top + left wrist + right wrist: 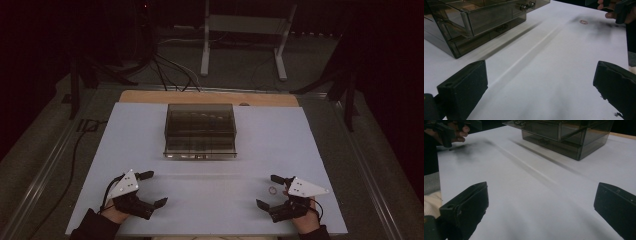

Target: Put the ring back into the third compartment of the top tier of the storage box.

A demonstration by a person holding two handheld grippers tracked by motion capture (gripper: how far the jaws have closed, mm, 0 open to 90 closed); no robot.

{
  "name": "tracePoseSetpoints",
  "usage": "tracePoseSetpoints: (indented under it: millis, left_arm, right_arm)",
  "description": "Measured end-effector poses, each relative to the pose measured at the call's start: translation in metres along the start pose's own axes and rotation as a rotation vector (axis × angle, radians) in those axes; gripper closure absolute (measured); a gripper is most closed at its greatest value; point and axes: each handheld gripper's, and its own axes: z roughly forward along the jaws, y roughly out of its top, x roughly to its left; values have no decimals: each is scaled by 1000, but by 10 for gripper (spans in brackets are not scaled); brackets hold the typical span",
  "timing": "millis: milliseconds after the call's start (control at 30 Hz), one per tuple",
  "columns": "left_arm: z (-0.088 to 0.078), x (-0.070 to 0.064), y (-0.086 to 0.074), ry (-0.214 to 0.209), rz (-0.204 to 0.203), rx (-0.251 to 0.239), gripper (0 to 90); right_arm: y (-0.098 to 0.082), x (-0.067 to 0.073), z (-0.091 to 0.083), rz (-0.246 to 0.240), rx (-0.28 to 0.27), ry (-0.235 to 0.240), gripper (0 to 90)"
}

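A smoky see-through drawer box (200, 131) stands at the middle back of the white sheet (215, 200), its small knobs (526, 6) facing me. A tiny reddish ring (272, 190) lies flat on the sheet close to my right gripper's fingertips, and it shows in the left gripper view too (583, 22). My left gripper (154, 188) rests open at the front left, nothing between its black pads (464, 87). My right gripper (268, 191) rests open at the front right, and between its pads (466, 205) only bare sheet shows.
The box's near corner (579, 147) stands ahead of the right gripper. A strip of wooden tabletop (210, 97) shows behind the sheet. Past the table, cables (170, 70) and a white stand's legs (280, 55) are on the dark floor.
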Motion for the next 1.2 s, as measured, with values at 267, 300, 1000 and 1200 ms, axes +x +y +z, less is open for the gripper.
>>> tracePoseSetpoints:
  millis: [267, 300, 1000, 1200]
  left_arm:
    - [-2, 1, 0, 13, -4, -23, 6]
    - [-2, 1, 0, 14, -5, -24, 6]
    - [-6, -1, 1, 25, 1, -56, 5]
    - [-5, 0, 1, 23, -3, -57, 6]
  right_arm:
    - [4, 5, 0, 11, 16, 49, 0]
    - [5, 5, -1, 12, 15, 55, 0]
    - [45, 6, -19, -16, -139, 6, 59]
    - [46, -3, -19, 1, -125, -58, 60]
